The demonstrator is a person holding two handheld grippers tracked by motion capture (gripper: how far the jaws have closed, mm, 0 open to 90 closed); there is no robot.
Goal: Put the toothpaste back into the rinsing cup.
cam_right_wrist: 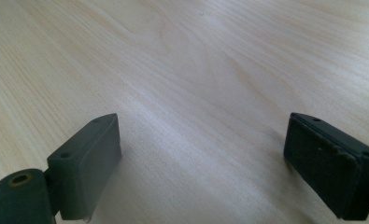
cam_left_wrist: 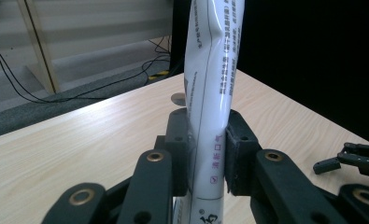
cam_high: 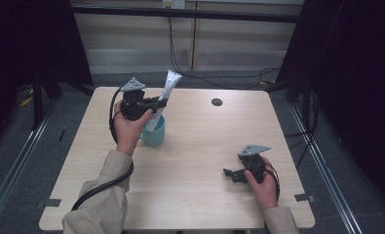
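White tube (cam_left_wrist: 212, 93) is being pinched mid-body by left gripper (cam_left_wrist: 209, 156), over teal cup (cam_high: 154, 135); judged light, soft, slippery. Right gripper (cam_right_wrist: 201, 163) is being held released.

one table (cam_high: 190, 161) is seen. one tube (cam_high: 166, 95) and one teal cup (cam_high: 153, 135) are counted on it. two grippers are counted, a left (cam_high: 160, 103) and a right (cam_high: 227, 173). two hands are counted.
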